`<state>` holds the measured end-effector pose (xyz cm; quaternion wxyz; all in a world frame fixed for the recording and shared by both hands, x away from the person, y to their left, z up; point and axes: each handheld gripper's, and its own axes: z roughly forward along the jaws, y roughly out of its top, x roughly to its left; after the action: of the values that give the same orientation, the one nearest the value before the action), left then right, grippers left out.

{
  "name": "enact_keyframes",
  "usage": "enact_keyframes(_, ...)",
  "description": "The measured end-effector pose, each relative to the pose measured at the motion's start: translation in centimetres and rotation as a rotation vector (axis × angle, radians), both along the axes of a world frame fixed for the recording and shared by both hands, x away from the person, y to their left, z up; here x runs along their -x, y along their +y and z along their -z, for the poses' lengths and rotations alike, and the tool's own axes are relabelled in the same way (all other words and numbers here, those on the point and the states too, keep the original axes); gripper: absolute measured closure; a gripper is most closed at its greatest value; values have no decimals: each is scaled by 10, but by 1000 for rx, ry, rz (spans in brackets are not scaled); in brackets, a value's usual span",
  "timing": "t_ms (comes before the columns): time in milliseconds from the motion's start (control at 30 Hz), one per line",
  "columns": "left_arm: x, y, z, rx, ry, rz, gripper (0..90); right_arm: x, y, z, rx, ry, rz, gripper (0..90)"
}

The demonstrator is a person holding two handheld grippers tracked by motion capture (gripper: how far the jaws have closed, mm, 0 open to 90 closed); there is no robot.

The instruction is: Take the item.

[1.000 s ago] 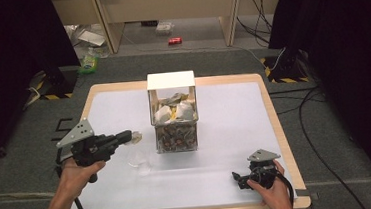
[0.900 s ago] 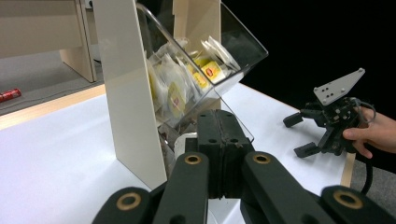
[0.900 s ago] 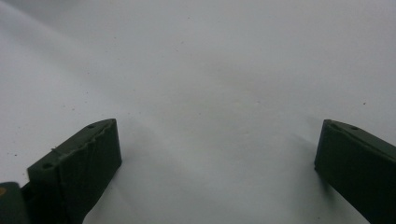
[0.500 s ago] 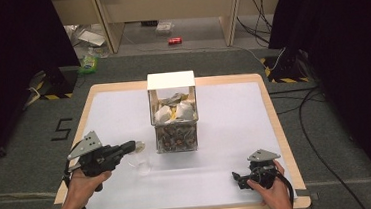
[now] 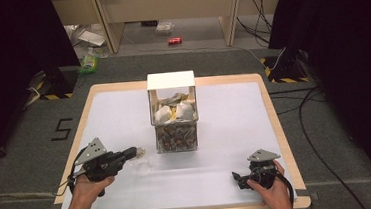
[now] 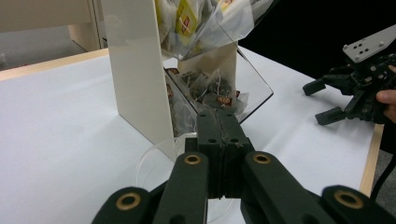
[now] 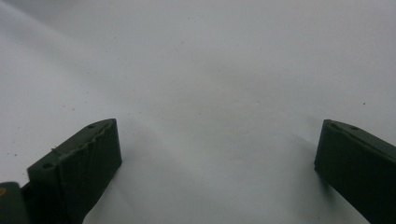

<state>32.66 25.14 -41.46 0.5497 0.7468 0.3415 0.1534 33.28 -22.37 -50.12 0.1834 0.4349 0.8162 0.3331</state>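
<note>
The left claw is sitting lower and nearer the person than a second ago, when it was hanging higher above the white surface beside the dispenser. It is now reaching level toward the dispenser's lower left corner, just over the clear glass dish lying on the surface. In the left gripper view its jaws are pressing flat together with nothing visible between them, their tips just in front of the dispenser's clear slanted front, behind which the tea bags are piling up. The dish's rim is curving beneath the jaws.

The right claw is staying where it was, resting near the surface's front right corner, well apart from the dispenser. Its jaws are standing wide, with bare surface between them.
</note>
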Motion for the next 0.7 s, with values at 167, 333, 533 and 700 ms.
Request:
enact_keyframes(167,-1,0,5,-2,12,-3,887,0,0,0,0,0,0,12)
enact_keyframes(333,-4,-2,10,-17,23,-9,886,0,0,0,0,-1,0,12)
enact_keyframes(533,-6,-6,14,-52,23,-17,883,0,0,0,0,0,0,12)
enact_keyframes(700,-8,-8,16,-68,21,-25,878,0,0,0,0,0,0,12)
